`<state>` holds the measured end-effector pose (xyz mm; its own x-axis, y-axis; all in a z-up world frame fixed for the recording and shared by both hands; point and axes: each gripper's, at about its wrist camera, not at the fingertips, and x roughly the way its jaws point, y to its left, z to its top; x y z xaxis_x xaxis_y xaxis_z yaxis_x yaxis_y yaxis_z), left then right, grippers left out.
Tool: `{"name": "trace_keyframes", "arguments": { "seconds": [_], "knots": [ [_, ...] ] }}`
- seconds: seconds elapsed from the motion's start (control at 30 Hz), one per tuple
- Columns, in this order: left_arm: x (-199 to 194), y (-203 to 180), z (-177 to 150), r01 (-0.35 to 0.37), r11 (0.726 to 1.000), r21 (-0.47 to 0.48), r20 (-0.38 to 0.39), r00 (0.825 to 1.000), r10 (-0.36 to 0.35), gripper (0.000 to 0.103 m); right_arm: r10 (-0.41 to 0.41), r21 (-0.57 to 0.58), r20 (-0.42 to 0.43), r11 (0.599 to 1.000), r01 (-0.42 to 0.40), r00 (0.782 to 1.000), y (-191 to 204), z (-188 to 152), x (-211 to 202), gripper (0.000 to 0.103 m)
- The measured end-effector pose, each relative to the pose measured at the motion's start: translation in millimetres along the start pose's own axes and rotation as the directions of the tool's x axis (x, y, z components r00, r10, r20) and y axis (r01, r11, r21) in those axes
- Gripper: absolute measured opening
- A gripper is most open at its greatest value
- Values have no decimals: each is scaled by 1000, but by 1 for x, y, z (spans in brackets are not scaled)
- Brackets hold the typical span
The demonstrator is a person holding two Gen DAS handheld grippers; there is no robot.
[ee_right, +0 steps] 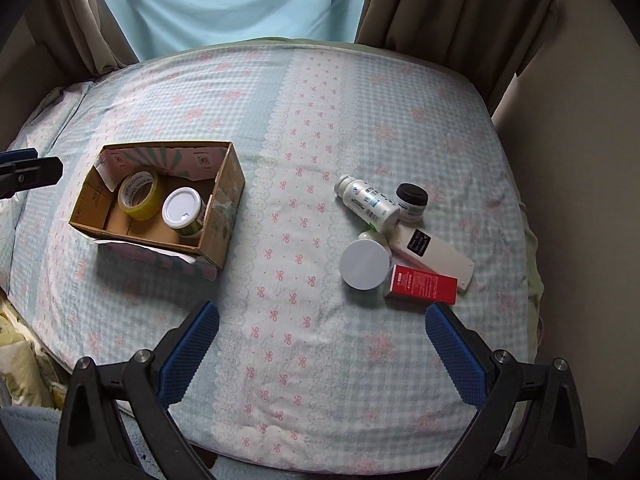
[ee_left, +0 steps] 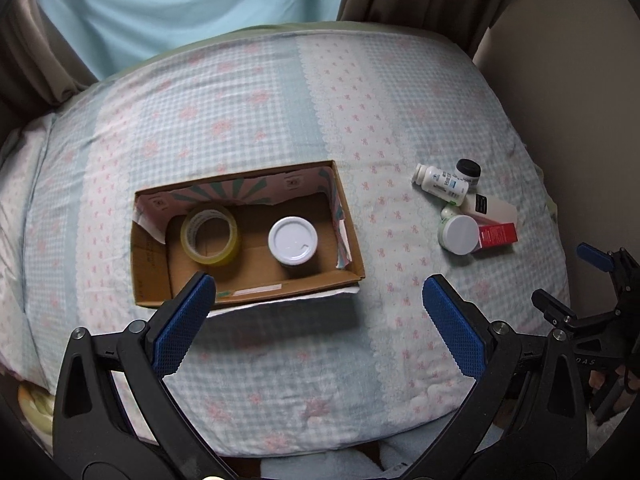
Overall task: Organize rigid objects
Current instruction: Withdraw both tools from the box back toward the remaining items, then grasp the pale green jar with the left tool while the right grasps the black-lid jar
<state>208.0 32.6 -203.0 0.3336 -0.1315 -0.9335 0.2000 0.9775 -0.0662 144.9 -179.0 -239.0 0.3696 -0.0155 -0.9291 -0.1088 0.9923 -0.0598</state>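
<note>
While both grippers hover above the bed, neither holds anything: left gripper [ee_left: 318, 300] has its blue-padded jaws spread wide, empty, sitting over the near edge of the cardboard box [ee_left: 348, 240]; right gripper [ee_right: 322, 334] is just as wide open, empty, over bare quilt [ee_right: 288, 120] near the loose pile. Box sits on the checked quilt with pink bows, open top, patterned paper lining on the far and right walls. Inside it: yellowish tape roll [ee_left: 211, 234] on the left, lying flat, and a jar with white lid [ee_left: 293, 240] upright to its right, apart from the roll or barely beside it, cannot tell contact. Well right of the box, a cluster of items still out on the quilt: white pill bottle [ee_right: 370, 200] lying on its side, small black-capped jar [ee_right: 412, 200] just behind it and touching or nearly so, a white flat box with black label [ee_right: 436, 254] lying under the bottle's end, a red carton [ee_right: 422, 290] lying flat at the near side against the white box, and a round grey-lidded tub [ee_right: 365, 264] just left of the red carton, touching it. A small whitish item peeks out behind the tub, too hidden to identify. Brown curtains [ee_right: 440, 4] and pale blue fabric hang behind the bed.
</note>
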Motion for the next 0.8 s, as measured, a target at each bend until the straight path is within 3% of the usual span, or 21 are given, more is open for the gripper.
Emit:
{"name": "trace_keyframes", "arguments": {
  "seconds": [0.23, 0.43, 0.63, 0.8],
  "knots": [
    [22, -81, 2, 13, 999, 35, -34, 999, -12, 103, -9, -42, 22, 999, 10, 1000, -81, -5, 3, 103],
    [51, -135, 2, 30, 996, 84, -77, 997, -23, 103, 24, -97, 19, 995, -22, 1000, -132, 14, 20, 103],
    [106, -180, 2, 26, 990, 140, -148, 989, -4, 103, 74, -162, -11, 984, -75, 997, -168, 48, 73, 103],
    [156, -207, 2, 44, 979, 198, -206, 978, -2, 103, 99, -316, -44, 943, -108, 994, -174, 63, 124, 103]
  ]
}}
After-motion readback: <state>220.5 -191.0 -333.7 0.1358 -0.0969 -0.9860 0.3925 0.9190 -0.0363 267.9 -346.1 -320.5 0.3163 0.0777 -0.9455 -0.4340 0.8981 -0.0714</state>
